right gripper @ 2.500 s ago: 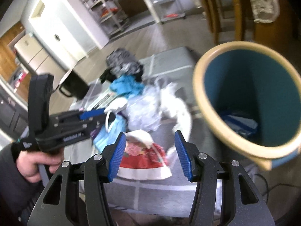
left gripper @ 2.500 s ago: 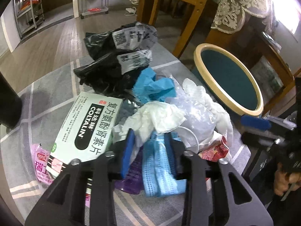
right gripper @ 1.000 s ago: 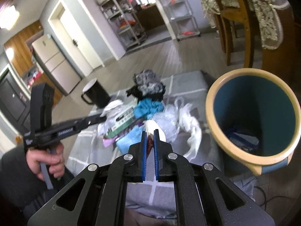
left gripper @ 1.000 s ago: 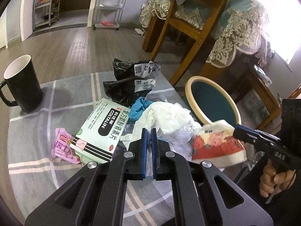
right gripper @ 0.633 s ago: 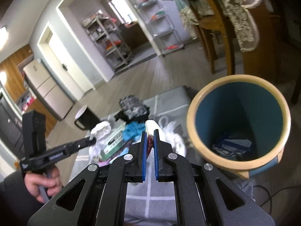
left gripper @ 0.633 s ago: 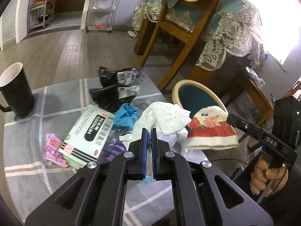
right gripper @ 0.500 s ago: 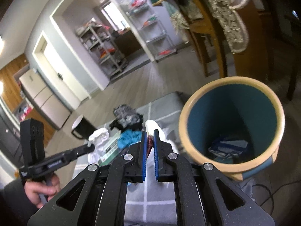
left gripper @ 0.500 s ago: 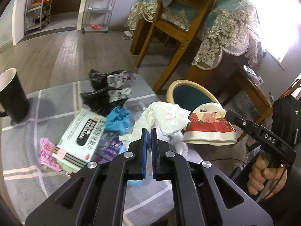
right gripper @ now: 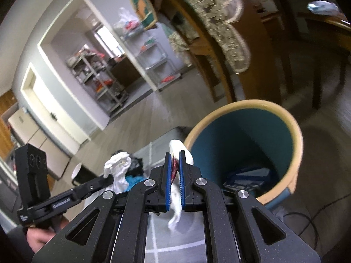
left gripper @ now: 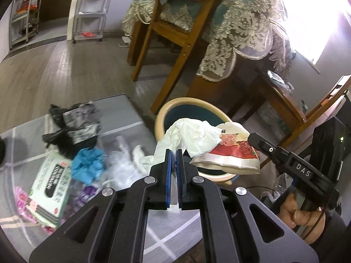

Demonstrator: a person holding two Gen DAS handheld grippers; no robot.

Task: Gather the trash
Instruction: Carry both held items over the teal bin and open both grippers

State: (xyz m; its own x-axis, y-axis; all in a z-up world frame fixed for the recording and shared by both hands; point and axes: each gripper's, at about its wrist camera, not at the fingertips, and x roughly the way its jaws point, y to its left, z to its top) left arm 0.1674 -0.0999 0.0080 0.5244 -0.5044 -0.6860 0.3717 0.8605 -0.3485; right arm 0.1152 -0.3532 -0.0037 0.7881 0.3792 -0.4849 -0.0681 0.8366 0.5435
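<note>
Both grippers are carrying trash toward the bin [left gripper: 160, 118], no drop yet.

Left gripper [left gripper: 173, 153]: blades are pinching a crumpled white glove [left gripper: 193, 133], almost no gap. The glove is bunching up above the tips and hanging in front of the bin's near rim, so by my read it's at the rim, not clearly over the opening.

Right gripper [right gripper: 174, 155]: jaws are clamping a flattened paper cup [left gripper: 232, 153], white with red flowers. From the left camera its long axis is lying roughly level, running right-to-left from the tips toward the bin and overlapping the near-right part of the mouth. From the right camera the bin [right gripper: 296, 135] is sitting just right of and beyond the blades, interior in full view. Judging by that, the right hand is the nearer one to a drop; it needs a short push forward and right before opening.

Bin contents: something blue and dark is lying at the bottom [right gripper: 248, 177], too blurred to name. Otherwise mostly empty.

Remaining on the grey table [left gripper: 122, 105], left of the bin:
- black bags [left gripper: 74, 127]
- blue glove [left gripper: 87, 166]
- green-white box [left gripper: 52, 186]
- pink wrapper [left gripper: 19, 199]
- clear plastic [left gripper: 122, 164]

Risk as I see it: both loads are converging on the same rim side, so they could snag if released together.
</note>
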